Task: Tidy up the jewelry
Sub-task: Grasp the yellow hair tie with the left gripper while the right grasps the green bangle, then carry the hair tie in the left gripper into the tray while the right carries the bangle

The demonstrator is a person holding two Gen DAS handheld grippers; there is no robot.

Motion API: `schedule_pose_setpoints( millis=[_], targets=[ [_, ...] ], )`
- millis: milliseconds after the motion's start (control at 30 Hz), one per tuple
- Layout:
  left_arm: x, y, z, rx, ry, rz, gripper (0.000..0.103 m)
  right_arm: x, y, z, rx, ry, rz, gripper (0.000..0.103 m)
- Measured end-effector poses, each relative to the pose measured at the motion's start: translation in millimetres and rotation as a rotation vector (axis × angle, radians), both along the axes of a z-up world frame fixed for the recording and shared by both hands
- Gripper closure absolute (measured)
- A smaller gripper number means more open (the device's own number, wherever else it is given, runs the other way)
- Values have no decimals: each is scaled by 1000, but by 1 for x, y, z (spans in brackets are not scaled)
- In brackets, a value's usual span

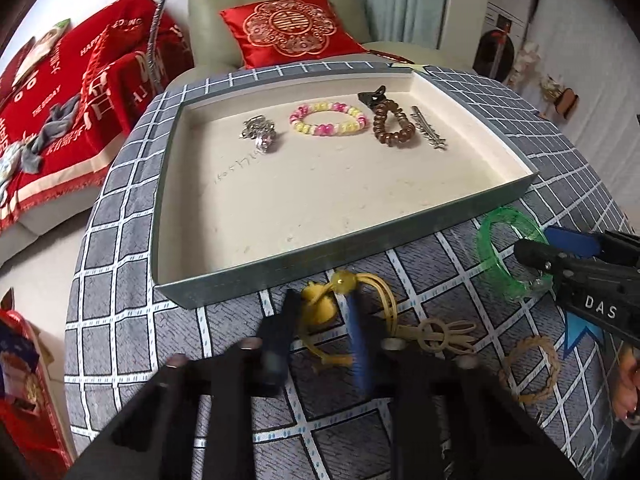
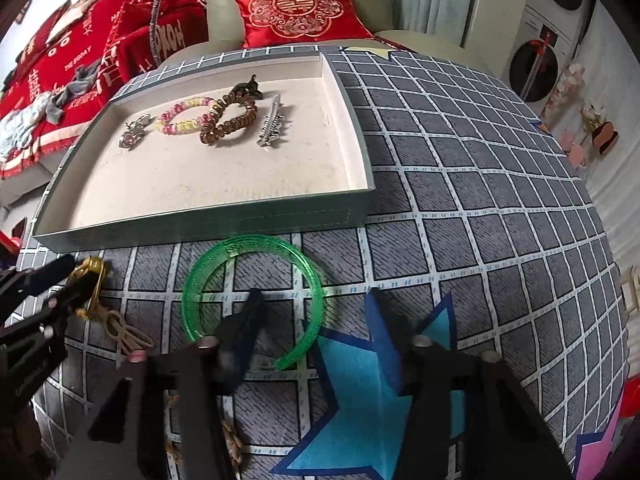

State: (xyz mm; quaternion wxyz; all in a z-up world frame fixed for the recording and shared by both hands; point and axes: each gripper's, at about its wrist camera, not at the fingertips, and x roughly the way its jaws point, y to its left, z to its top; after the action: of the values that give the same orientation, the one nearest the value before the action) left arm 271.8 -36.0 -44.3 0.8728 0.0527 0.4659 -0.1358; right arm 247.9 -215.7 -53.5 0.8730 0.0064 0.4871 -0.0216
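Currently left tongs (image 1: 322,312) spread around the yellow elastic hair tie with bead charm (image 1: 340,292), not yet pinching; it lies on the counter (image 1: 120,300) at 6 o'clock of the shallow grey tray with cream lining (image 1: 168,216). Right tongs (image 2: 316,316) spread over the translucent green plastic open bangle (image 2: 256,280), one finger inside the ring. Tie: light, floppy, so grab the bead. Bangle: stiff, slick, so pinch across the rim.
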Motion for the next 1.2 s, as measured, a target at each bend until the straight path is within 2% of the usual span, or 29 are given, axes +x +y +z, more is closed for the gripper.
schedule_pose_setpoints(
  millis=[33,100,167,367,600,900,1200],
  targets=[
    [0,1,0,-6,1,-2,69,0,1,0,0,-1,4,66],
    [-2,3,0,-23,1,-6,69,0,3,1,-6,-5,7,87],
    [-4,5,0,-41,6,-4,69,-1,4,1,-7,-7,8,93],
    [-11,10,4,-81,6,-3,69,-9,1,2,41,-10,2,95],
    [-22,16,22,-122,-28,-8,69,-21,-7,10,102,-17,-8,95],
    [-24,27,47,-179,-69,-2,69,-29,-7,35,136,-53,3,95],
    [-8,35,71,-207,-123,9,69,-11,0,62,149,-92,16,95]
  ],
)
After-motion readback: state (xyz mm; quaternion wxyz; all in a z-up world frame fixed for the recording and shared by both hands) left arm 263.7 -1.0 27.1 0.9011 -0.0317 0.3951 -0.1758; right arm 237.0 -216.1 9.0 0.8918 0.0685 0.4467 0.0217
